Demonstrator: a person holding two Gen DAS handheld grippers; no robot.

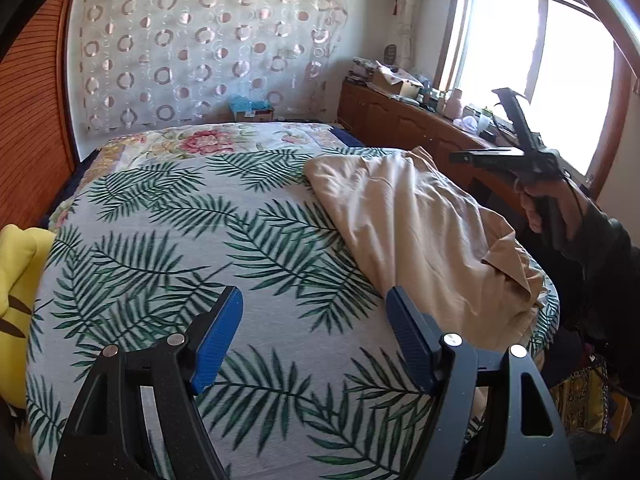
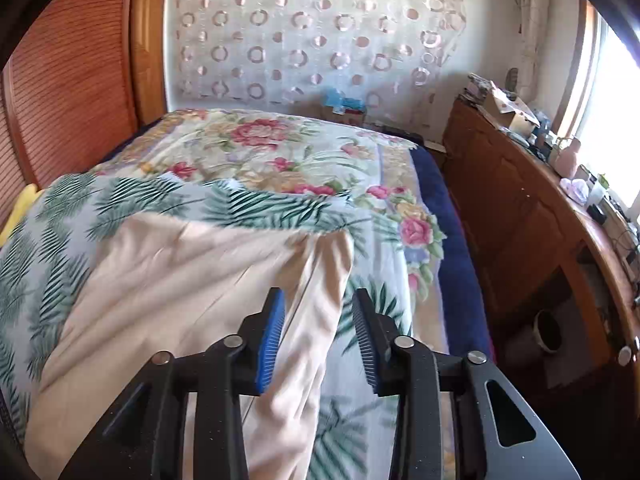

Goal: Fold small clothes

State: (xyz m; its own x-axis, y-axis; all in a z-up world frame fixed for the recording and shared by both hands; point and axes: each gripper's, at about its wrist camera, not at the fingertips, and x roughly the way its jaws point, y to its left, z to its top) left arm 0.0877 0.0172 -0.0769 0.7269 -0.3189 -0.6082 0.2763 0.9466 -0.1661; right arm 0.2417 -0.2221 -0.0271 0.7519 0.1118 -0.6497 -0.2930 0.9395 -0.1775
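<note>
Left gripper point(image 1: 314, 320), black-framed with blue ribbed pads, is hovering over the bed point(image 1: 168, 240), which is covered by a pale sheet printed with green palm fronds. Its fingers point(image 1: 218, 340) are standing wide apart with nothing between them but bare sheet.

The task's thing, a crumpled beige cloth garment point(image 1: 420, 220), is lying on the sheet ahead and to the right of the left fingers, its near edge just beyond the right finger's tip. Whether that tip is touching the fabric cannot be told.

Right gripper point(image 2: 318, 320), of the same build, is pointing down over the same garment point(image 2: 168, 280). Its fingers point(image 2: 272, 340) are standing partly apart. A long narrow fold of the beige cloth is running between them, toward the camera. The pads are not seen pressing on it; the cloth is lying below, on the bed. This view is slightly blurred.

In the left wrist view the right gripper point(image 1: 472, 132) is showing up dark against the bright window point(image 1: 540, 80), held by a hand point(image 1: 536, 208) in a dark sleeve, to the far right of the left fingers and above the garment.

A brown wooden counter point(image 2: 520, 208) with clutter on top is running along the window wall, right of the right fingers. A yellow soft item point(image 1: 20, 272) is lying at the bed's edge, left of the left fingers.
</note>
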